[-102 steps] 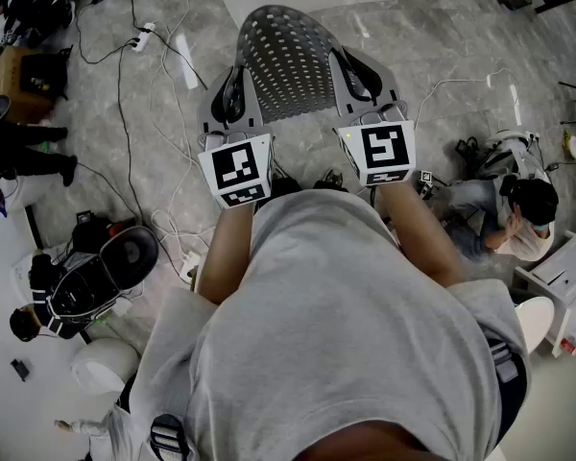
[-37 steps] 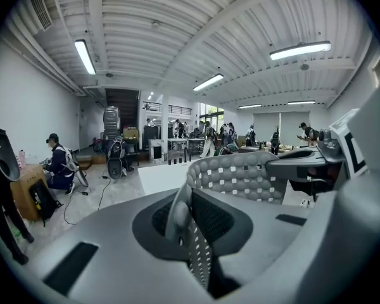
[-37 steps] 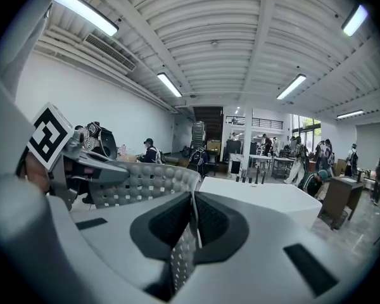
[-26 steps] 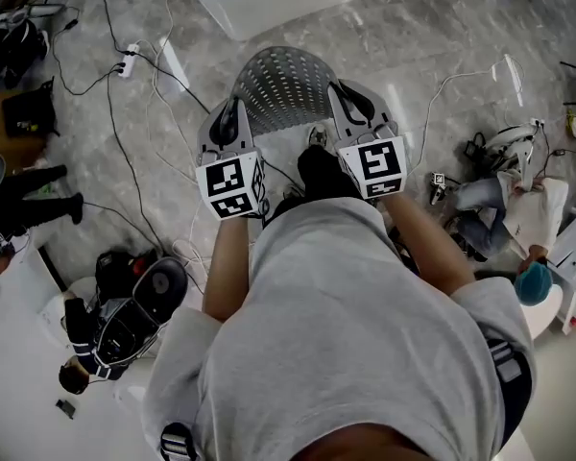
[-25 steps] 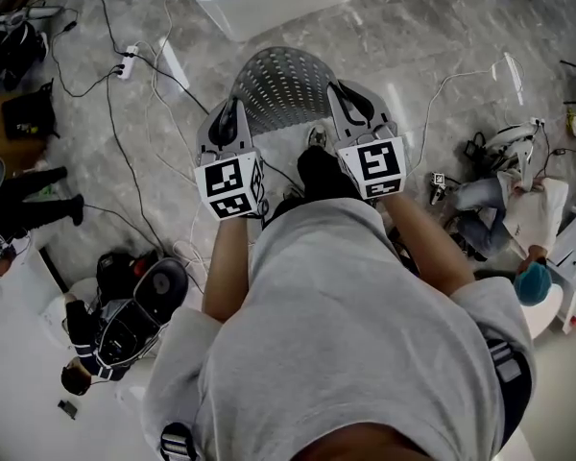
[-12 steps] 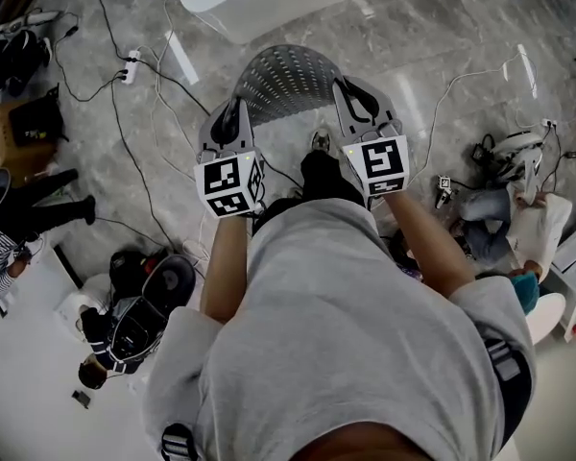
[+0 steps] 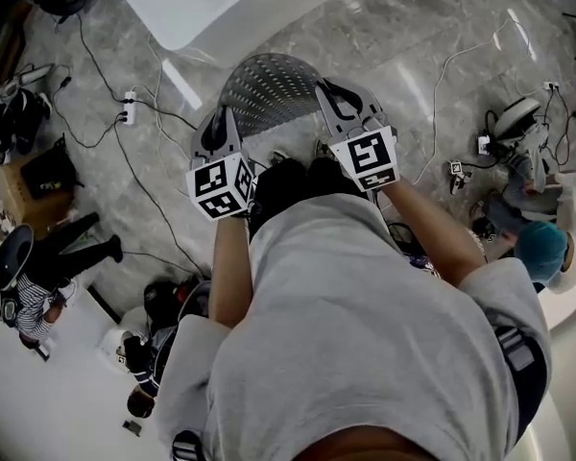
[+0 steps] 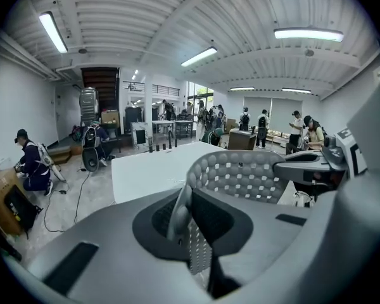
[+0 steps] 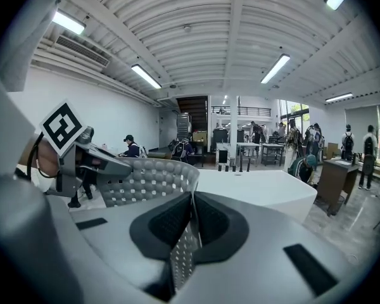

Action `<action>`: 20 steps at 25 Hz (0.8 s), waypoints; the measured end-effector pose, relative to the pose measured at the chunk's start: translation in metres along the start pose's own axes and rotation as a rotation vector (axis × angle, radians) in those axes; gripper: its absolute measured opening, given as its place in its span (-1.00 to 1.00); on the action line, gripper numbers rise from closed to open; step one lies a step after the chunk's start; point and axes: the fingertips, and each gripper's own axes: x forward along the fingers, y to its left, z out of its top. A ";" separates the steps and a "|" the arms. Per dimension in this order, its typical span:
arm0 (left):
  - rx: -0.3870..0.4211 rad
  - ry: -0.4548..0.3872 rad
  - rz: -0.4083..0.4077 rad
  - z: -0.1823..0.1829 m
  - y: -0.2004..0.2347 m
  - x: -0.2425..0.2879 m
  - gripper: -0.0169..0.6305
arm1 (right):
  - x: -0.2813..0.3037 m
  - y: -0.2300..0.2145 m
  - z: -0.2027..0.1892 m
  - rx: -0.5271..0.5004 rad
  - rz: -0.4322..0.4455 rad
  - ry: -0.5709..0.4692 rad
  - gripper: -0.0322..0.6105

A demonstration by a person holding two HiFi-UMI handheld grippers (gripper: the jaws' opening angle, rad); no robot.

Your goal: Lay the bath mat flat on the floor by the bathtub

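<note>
Grey marble floor (image 7: 413, 56), white bathtub (image 7: 182, 8) just ahead of the person; the perforated bath mat (image 7: 269, 89) hangs clear of the floor, bowed, its far edge toward the tub. Left gripper (image 7: 218, 128) and right gripper (image 7: 334, 102) are each clenched on one near side edge; both stand equally near, so the mat likely goes straight down and forward.

One perforated bath mat (image 7: 269, 84), one white bathtub (image 7: 192, 8), two grippers: left gripper (image 7: 223, 123), right gripper (image 7: 331, 104); one power strip (image 7: 127, 107).
</note>
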 end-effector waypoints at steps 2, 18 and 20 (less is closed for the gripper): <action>0.010 0.006 -0.023 0.005 -0.002 0.012 -0.86 | 0.003 -0.008 -0.001 0.004 -0.020 0.012 -0.84; 0.128 0.085 -0.358 0.037 -0.019 0.165 -0.86 | 0.047 -0.083 -0.031 0.143 -0.296 0.150 -0.84; 0.157 0.098 -0.416 0.044 -0.028 0.185 -0.86 | 0.051 -0.094 -0.034 0.170 -0.338 0.165 -0.84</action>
